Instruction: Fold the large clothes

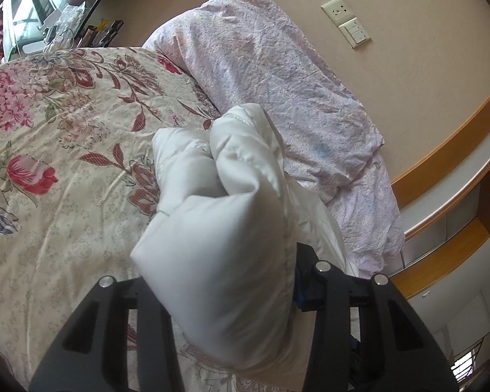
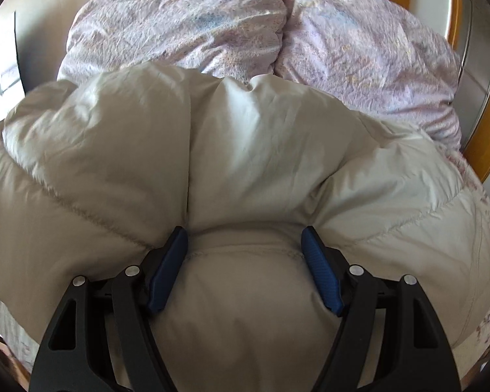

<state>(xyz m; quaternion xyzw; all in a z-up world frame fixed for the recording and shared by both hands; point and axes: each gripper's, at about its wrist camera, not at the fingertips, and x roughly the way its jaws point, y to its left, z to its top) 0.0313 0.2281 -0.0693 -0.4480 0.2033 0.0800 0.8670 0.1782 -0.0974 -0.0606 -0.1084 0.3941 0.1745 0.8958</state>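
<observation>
Only left view shows floral sheet [image 1: 65,150] beyond jacket [image 1: 219,245].

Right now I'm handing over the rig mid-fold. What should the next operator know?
Left gripper: shut on a bunched wad of the white puffer jacket, held above the floral bedspread.
Right gripper: jaws around a thick fold of the jacket, pads pressing in on both sides.
Lilac duvet lies beyond, by the wall.
Done: both ends gripped.
Left: lay the jacket flat, fold, smooth. No neat fold visible yet.
</observation>
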